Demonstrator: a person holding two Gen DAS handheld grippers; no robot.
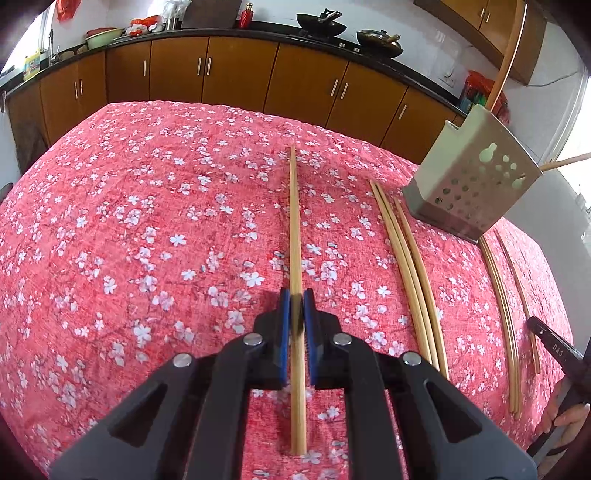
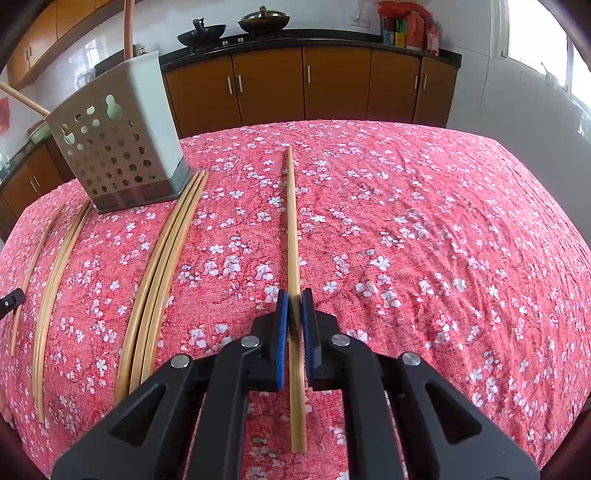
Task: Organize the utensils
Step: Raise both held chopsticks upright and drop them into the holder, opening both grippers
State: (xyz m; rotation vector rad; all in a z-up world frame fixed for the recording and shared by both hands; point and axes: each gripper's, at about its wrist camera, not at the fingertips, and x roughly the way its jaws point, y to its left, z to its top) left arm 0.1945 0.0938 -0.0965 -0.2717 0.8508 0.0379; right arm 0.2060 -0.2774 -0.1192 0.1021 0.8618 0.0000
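Note:
My left gripper (image 1: pixel 296 295) is shut on a bamboo chopstick (image 1: pixel 294 221) that points away over the red floral tablecloth. My right gripper (image 2: pixel 294 294) is shut on another bamboo chopstick (image 2: pixel 291 221), also pointing away. A perforated grey utensil holder (image 1: pixel 469 177) stands at the back right of the left wrist view and at the back left of the right wrist view (image 2: pixel 118 147), with wooden utensils sticking out. A bundle of three chopsticks (image 1: pixel 406 258) lies next to it, also in the right wrist view (image 2: pixel 162 266). More chopsticks (image 1: pixel 502 302) lie beyond, also in the right wrist view (image 2: pixel 51 295).
The table carries a red floral cloth (image 1: pixel 147 240). Brown kitchen cabinets (image 1: pixel 236 70) and a black counter with woks (image 1: pixel 321 24) run behind it. A window (image 2: pixel 535 37) is on the right. The other gripper's body (image 1: pixel 554 347) shows at the right edge.

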